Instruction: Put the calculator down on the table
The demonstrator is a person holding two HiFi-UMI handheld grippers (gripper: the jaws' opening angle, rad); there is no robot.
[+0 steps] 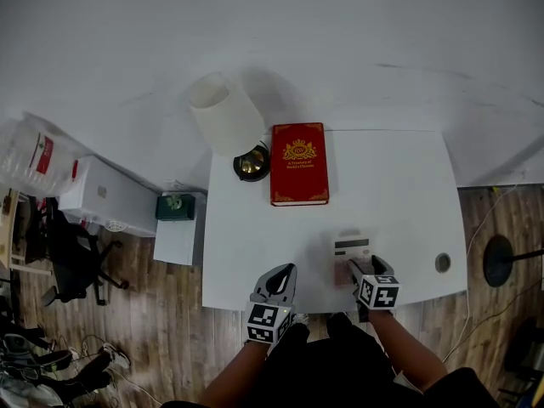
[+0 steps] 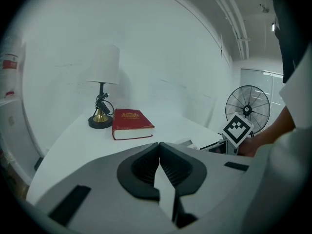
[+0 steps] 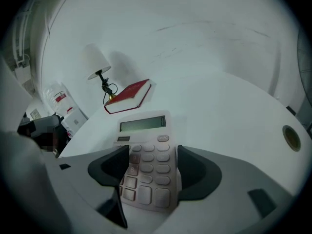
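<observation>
The pale pink calculator (image 1: 351, 252) lies flat on the white table (image 1: 255, 253) near its front edge, display end pointing away from me. My right gripper (image 1: 364, 267) is at its near end. In the right gripper view the calculator (image 3: 146, 150) lies between the jaws of the right gripper (image 3: 152, 152), which stand wide apart on either side of the keypad without pressing on it. My left gripper (image 1: 285, 273) hovers over the table's front edge, left of the calculator. Its jaws meet, with nothing between them, in the left gripper view (image 2: 159, 145).
A red book (image 1: 299, 163) lies at the back of the table, next to a lamp (image 1: 225, 113) with a white shade and brass base. A cable hole (image 1: 443, 263) is at the front right. A fan (image 2: 247, 108) stands right of the table, white boxes (image 1: 106, 195) left.
</observation>
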